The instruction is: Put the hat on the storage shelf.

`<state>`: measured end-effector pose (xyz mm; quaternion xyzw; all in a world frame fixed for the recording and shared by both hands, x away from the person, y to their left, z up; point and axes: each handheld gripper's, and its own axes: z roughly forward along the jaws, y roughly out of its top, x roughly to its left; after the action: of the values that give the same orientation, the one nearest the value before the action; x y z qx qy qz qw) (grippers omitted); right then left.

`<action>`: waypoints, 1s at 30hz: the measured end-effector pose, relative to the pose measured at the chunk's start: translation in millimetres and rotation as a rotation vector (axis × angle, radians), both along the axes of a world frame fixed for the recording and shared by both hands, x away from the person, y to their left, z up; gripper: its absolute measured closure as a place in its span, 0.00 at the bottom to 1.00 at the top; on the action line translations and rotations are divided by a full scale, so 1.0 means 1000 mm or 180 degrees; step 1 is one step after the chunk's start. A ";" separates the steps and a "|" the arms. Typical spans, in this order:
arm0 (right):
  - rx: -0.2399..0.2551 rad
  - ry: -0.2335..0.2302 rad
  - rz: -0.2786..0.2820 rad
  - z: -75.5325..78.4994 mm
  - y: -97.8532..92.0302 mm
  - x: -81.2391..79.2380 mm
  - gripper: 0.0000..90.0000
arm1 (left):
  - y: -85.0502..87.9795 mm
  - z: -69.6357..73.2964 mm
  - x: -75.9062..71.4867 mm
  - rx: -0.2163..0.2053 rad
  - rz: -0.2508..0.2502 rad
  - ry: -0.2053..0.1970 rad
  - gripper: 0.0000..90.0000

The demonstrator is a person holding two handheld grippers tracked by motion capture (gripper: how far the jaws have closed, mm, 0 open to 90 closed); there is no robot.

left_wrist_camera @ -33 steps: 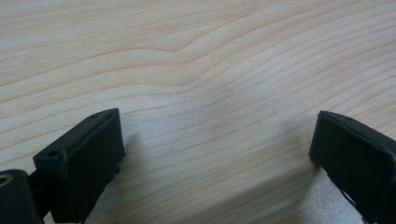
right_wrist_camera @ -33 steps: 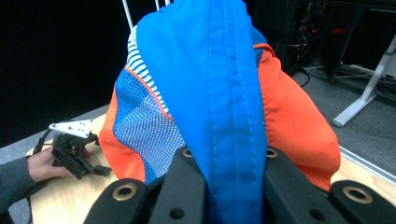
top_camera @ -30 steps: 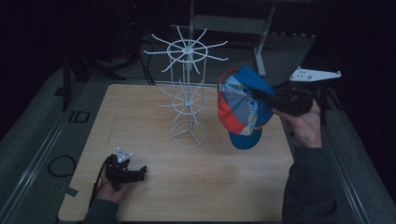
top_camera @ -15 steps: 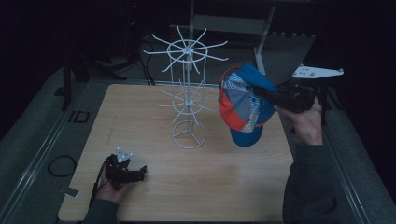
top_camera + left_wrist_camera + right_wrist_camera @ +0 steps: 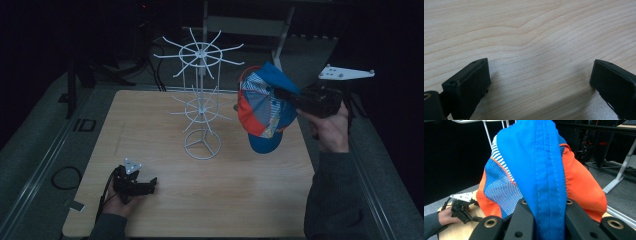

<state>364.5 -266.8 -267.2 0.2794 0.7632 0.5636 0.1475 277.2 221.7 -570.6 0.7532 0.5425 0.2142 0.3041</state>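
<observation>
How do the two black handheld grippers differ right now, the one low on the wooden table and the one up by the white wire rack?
The left gripper is open with nothing between its jaws; the right gripper is shut on the blue, orange and striped cap. The left rests low on the light wooden table; the right is held up above it beside the white wire rack. Both are black and held in a hand.

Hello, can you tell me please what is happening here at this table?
A person works at a wooden table with a tool in each hand. The right tool is shut on a blue and orange cap and holds it in the air, beside a white wire rack with spokes, on the rack's right in the high view. The cap is not on the rack yet. The left tool rests open on the table, holding nothing.
</observation>
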 end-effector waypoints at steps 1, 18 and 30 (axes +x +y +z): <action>0.0002 -0.0005 0.0003 0.001 0.000 0.000 0.97 | 0.000 0.000 0.000 0.0000 -0.0001 0.0000 0.03; 0.0079 -0.0082 0.0010 0.014 -0.005 -0.004 0.97 | 0.000 0.000 0.000 0.0002 -0.0001 -0.0001 0.03; 0.0161 -0.0160 0.0008 0.022 -0.011 -0.008 0.97 | 0.000 0.000 0.000 0.0000 0.0000 0.0000 0.03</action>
<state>356.1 -277.6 -244.8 0.2678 0.7451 0.5898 0.1588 277.3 221.7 -570.6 0.7532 0.5426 0.2143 0.3041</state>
